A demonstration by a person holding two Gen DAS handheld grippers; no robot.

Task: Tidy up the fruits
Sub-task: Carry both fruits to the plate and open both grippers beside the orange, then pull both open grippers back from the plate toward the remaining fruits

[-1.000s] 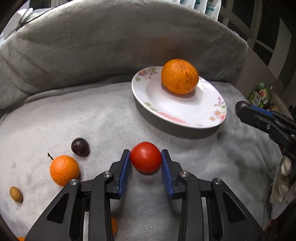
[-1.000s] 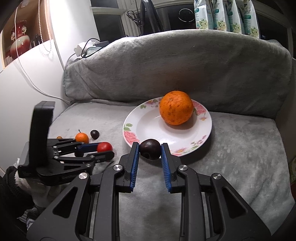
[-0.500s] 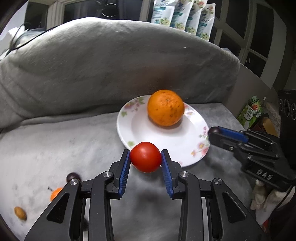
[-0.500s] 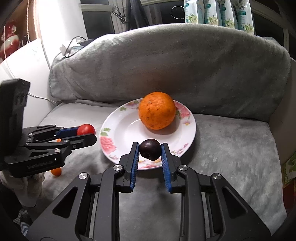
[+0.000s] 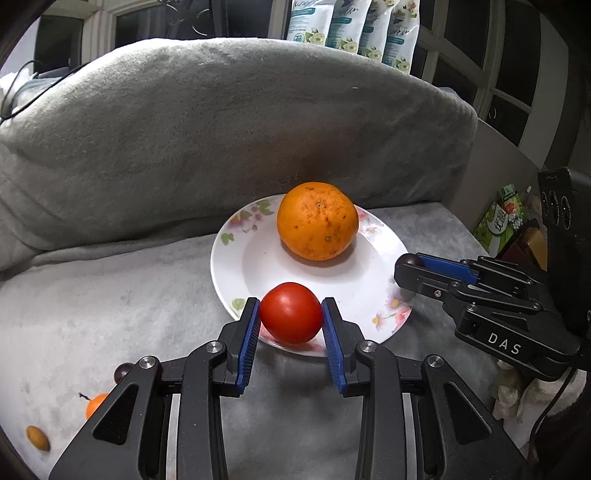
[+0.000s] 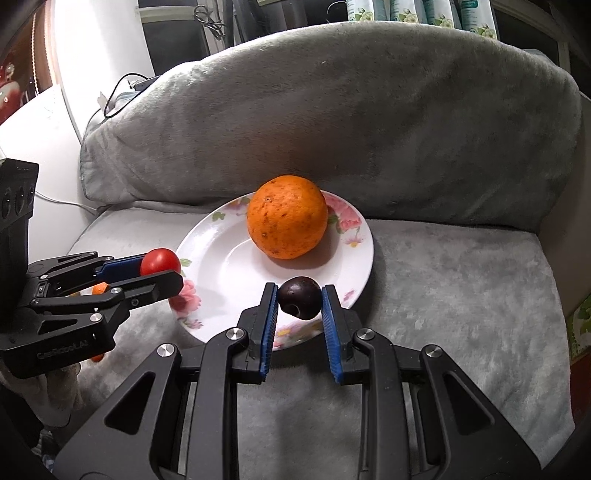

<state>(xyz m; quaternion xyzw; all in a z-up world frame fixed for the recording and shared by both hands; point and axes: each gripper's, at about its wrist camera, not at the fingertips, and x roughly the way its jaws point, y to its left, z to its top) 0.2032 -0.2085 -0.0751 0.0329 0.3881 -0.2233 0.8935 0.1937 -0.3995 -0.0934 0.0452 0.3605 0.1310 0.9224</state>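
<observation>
The left tool (image 5: 290, 325) is clamped on a tomato (image 5: 290, 312), its blue pads pressed to either side of the fruit. It holds the tomato over the near rim of a flowered plate (image 5: 240, 266); whether the fruit touches the plate cannot be told. The right tool (image 6: 299, 312) is clamped on a dark plum (image 6: 298, 297), also over the near rim of the plate, to the right of the tomato.

A large orange (image 5: 317, 220) sits on the far half of the plate, apart from both held fruits. The plate rests on a grey sofa (image 5: 110, 302), close to its backrest cushion (image 5: 221, 129).

On the seat well to the left of the plate lie a second dark plum (image 5: 121, 371), a small orange (image 5: 95, 404) with a stem, and a small brownish fruit (image 5: 37, 438) near the picture's edge. Beyond the sofa's right end stands a green carton (image 5: 502, 218). White packets (image 5: 351, 29) line the sill behind the backrest.
</observation>
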